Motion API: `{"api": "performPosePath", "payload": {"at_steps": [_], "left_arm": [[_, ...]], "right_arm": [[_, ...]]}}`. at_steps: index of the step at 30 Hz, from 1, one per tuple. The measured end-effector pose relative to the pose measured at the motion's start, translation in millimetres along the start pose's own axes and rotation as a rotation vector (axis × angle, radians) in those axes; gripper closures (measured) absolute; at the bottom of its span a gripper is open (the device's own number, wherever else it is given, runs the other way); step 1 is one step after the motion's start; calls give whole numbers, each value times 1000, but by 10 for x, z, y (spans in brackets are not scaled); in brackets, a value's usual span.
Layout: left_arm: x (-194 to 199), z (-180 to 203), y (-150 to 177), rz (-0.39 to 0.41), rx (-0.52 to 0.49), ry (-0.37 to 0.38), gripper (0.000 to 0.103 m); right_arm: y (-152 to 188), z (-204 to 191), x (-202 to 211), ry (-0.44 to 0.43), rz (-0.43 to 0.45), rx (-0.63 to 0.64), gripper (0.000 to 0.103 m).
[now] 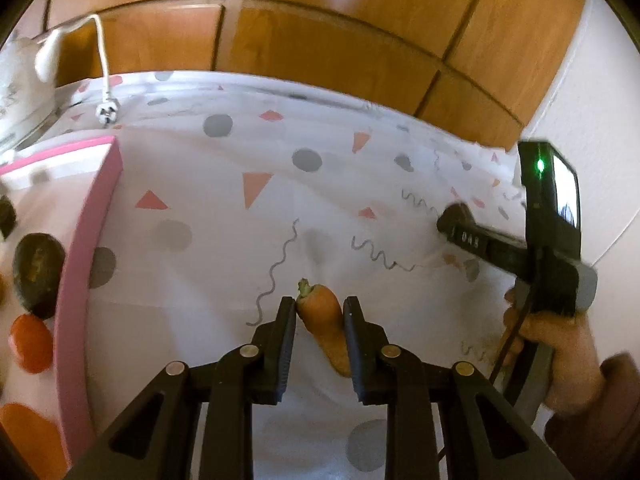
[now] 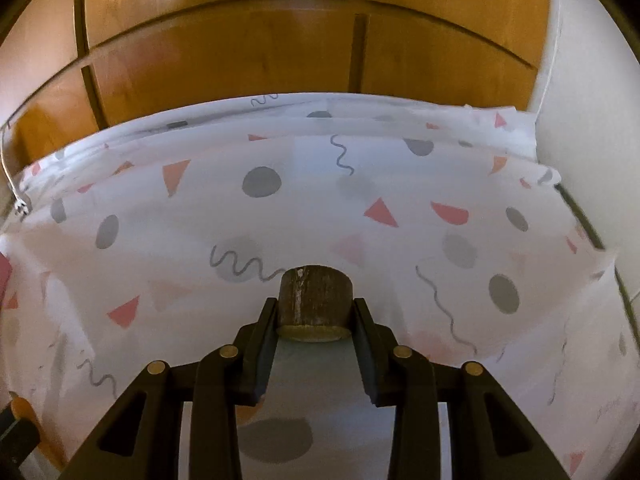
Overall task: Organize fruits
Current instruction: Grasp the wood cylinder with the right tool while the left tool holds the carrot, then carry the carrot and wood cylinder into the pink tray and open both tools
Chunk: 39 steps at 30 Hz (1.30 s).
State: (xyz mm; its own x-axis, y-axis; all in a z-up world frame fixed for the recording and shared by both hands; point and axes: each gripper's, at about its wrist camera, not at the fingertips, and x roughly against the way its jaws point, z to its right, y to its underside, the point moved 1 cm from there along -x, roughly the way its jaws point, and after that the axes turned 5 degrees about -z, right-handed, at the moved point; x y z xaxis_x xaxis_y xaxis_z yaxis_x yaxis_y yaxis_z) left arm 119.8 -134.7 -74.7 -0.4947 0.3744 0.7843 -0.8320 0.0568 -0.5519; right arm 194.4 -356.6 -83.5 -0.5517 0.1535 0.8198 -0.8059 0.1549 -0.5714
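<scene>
My left gripper [image 1: 319, 307] is shut on an orange carrot [image 1: 325, 322] with a green stub, held above the patterned cloth [image 1: 224, 240]. My right gripper [image 2: 315, 308] is shut on a dark brown-green cylindrical piece [image 2: 315, 300], like a cut cucumber section, its pale cut face toward the camera. The right gripper's body and the hand holding it also show at the right of the left wrist view [image 1: 552, 264]. A pink-rimmed tray [image 1: 86, 248] at the left holds a dark avocado [image 1: 38, 268], a red tomato [image 1: 30, 342] and an orange fruit [image 1: 28, 436].
A white cloth with grey dots, pink triangles and squiggles covers the table [image 2: 360, 208]. Wooden cabinet doors [image 1: 320, 40] stand behind it. A white iron [image 1: 20, 92] and its cord with plug [image 1: 106, 114] lie at the far left. A white wall [image 2: 584, 100] is at right.
</scene>
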Motion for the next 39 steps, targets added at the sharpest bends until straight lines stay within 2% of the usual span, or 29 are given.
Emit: {"api": "performPosePath", "payload": {"at_steps": [3,5,8,13,16,21,24,33,39], "left_arm": [[-63,-47,-6,-22,18,30,78],[10,-55,10,-12,34,38,79],[154,-49,88,18,7,35,79],[325,-119,145,37,30,43,79],[399,-146,172,50,36,24,79],[380,-212,207,48,48,-16,78],[337,-224,200,59,51,-40,77],[155,-245,129,47,69,-82,76],[193,-178,132,65,32,-107,78]], "right_arm": [[-64,-38,-50,32,2,48,67],[-83,-47,-36,37,1,57,67],[-61,-71,48,28,0,58,67],[154,-148,414,-68,35,67,67],[314,-284,533,-149,11,65,67],[580,-531,539,-202,-17,84,67],[677,-610,530,-183,-12,104,67],[682,-627,552,-191,-2,98,67],[707,-606,552,-195,3,93,67]]}}
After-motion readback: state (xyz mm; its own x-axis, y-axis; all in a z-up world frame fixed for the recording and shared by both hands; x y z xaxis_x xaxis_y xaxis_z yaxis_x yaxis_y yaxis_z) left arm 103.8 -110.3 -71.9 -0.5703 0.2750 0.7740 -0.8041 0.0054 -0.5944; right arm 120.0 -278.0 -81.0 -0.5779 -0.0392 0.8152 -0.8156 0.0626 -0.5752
